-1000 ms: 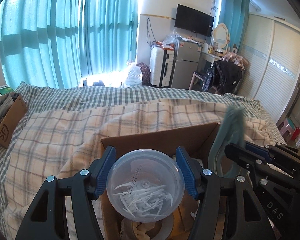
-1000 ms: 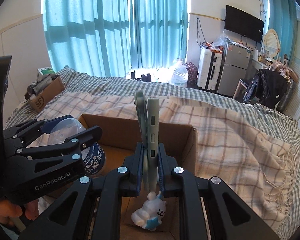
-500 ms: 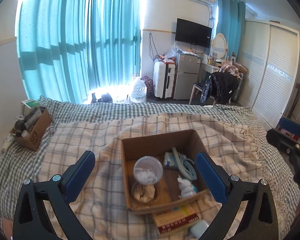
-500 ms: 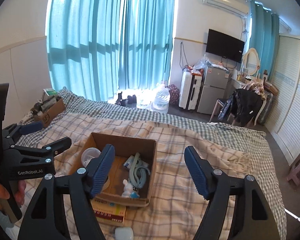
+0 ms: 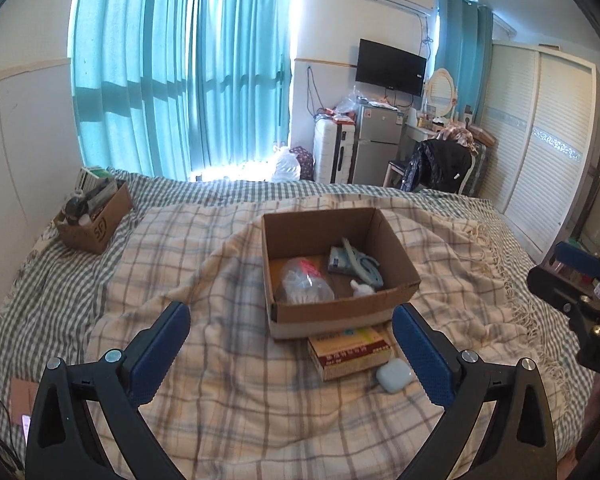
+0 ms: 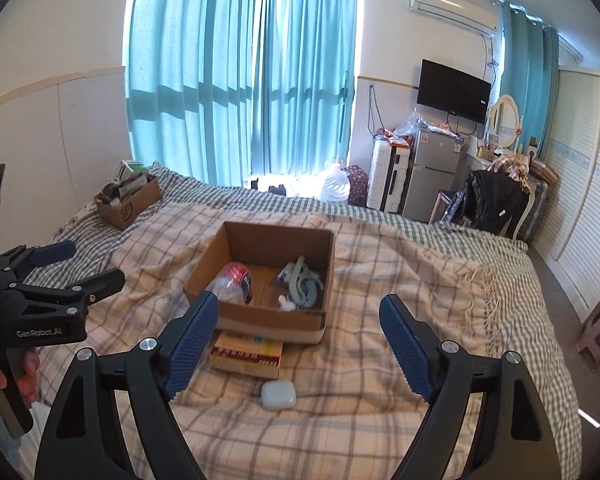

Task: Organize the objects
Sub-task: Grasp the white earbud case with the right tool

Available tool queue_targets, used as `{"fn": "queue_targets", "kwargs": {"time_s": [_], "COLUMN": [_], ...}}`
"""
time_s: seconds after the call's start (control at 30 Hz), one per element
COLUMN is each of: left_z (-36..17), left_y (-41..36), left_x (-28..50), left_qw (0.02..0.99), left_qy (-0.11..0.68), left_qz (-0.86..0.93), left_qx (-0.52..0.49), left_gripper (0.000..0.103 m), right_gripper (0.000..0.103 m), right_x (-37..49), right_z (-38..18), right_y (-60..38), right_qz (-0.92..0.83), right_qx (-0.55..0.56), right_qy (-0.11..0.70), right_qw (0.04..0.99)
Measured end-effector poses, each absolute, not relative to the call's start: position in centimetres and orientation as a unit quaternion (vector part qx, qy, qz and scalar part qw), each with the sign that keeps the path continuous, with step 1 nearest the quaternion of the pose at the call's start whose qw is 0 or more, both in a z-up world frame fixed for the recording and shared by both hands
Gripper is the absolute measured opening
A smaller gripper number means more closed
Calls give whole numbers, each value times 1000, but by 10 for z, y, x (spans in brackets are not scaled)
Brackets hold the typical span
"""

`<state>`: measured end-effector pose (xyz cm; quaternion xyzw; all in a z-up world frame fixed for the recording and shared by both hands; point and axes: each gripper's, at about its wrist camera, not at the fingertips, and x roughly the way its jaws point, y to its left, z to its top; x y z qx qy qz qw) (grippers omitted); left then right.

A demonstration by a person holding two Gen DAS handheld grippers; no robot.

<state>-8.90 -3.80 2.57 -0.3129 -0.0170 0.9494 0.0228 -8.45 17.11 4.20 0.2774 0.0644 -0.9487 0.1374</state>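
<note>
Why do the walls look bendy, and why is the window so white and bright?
Both wrist views use a fisheye lens, so the wardrobe and wall edges curve and the corners go black. Sun through the curtains washes out the window in both views, brightest at the floor gap. The cardboard box stays sharp in the left wrist view.

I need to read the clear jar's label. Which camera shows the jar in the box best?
The right wrist view: the clear jar lies on its side in the cardboard box, red label end facing the camera. In the left wrist view the jar shows mostly its transparent side.
</note>
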Motion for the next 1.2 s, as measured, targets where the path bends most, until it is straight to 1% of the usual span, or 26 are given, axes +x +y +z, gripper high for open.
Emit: {"fn": "queue_targets", "kwargs": {"time_s": [0.17, 0.3, 0.4, 0.53, 0.7, 0.73, 0.77, 0.8, 0.87, 0.9, 0.93, 1.07, 1.2], "left_z": [-18, -74, -109, -136, -156, -158, -160, -161, -166, -168, -169, -172, -169], "left_y": [-41, -43, -50, -57, -52, -51, -49, -48, -43, -41, -40, -27, -15], "left_x": [-77, -84, -89, -95, -107, -110, -113, -117, -123, -125, -127, -134, -140], "left_qw": [10, -1, -14, -19, -18, -18, -17, -16, -13, -10, -8, 0, 14], "left_qy": [-30, -24, -37, -58, -66, -63, -58, -54, -50, -49, -48, -34, -16], "left_qz": [945, 933, 924, 915, 903, 902, 901, 900, 898, 896, 895, 893, 895], "left_qx": [-324, -358, -381, -400, -424, -427, -430, -433, -438, -441, -443, -449, -445], "left_gripper": [103, 103, 103, 103, 103, 103, 103, 103, 103, 103, 103, 103, 103], "right_gripper": [83, 83, 83, 82, 81, 79, 72, 68, 65, 56, 50, 50, 50], "right_x": [-89, -100, -114, -133, -154, -158, -162, -165, -171, -172, -173, -170, -159], "right_z": [-12, -66, -102, -146, -169, -174, -181, -184, -191, -194, -196, -191, -172], "right_y": [176, 175, 170, 162, 149, 146, 143, 143, 141, 141, 140, 145, 159], "right_qz": [-938, -931, -920, -899, -886, -882, -877, -874, -869, -865, -863, -865, -883], "right_qx": [317, 344, 373, 420, 439, 447, 457, 462, 471, 477, 481, 476, 447], "right_qy": [28, 34, 48, 53, 56, 60, 63, 64, 68, 68, 69, 62, 78], "right_qw": [135, 114, 111, 117, 134, 134, 136, 137, 136, 138, 137, 144, 121]}}
